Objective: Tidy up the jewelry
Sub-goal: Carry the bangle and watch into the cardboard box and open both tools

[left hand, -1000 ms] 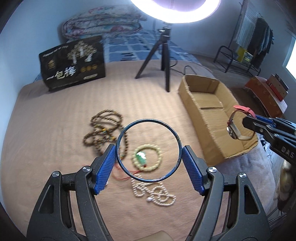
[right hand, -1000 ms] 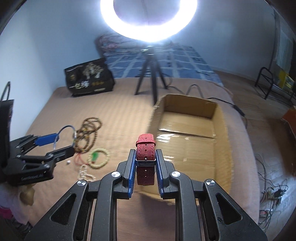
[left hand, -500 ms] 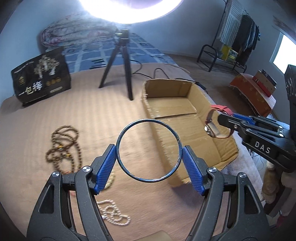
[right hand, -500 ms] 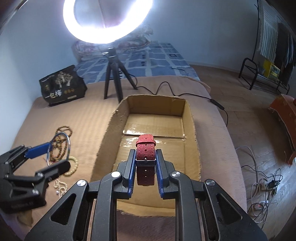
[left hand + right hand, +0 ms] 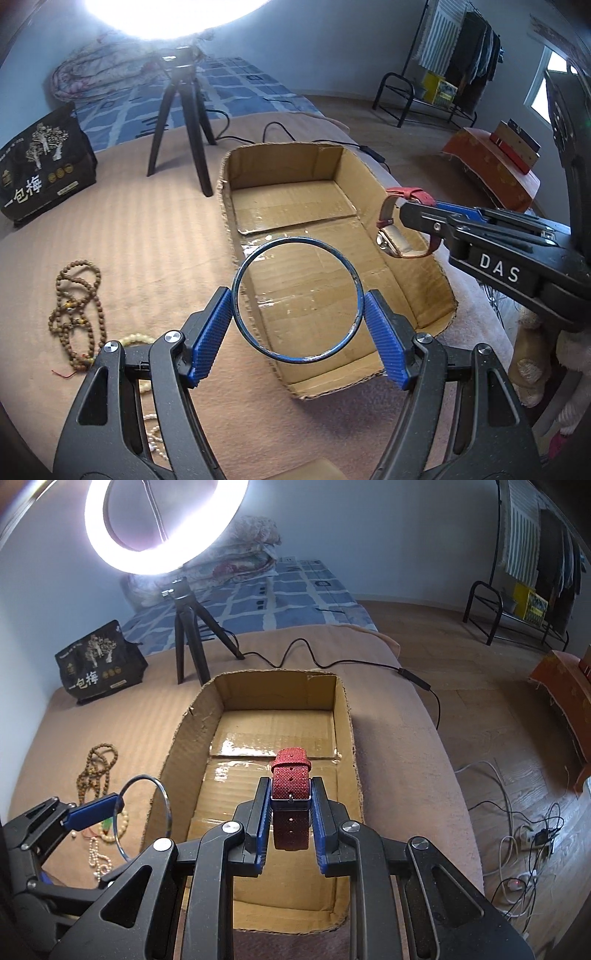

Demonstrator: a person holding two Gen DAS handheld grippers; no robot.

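My left gripper is shut on a thin blue bangle, its blue pads pressing both sides of the ring, which hangs over the near left part of an open cardboard box. My right gripper is shut on the red woven strap of a watch and holds it above the box floor. In the left wrist view the watch shows its gold case, hanging over the box's right wall. Brown bead strands, a pale bead bracelet and a pearl strand lie on the brown blanket left of the box.
A ring light on a black tripod stands behind the box, with a black printed bag to its left. A cable runs along the bed's far edge. Floor cables, a clothes rack and an orange-covered chest are to the right.
Both grippers have moved right across the bed, from over the loose beads to over the cardboard box. The bangle and the watch stayed gripped.
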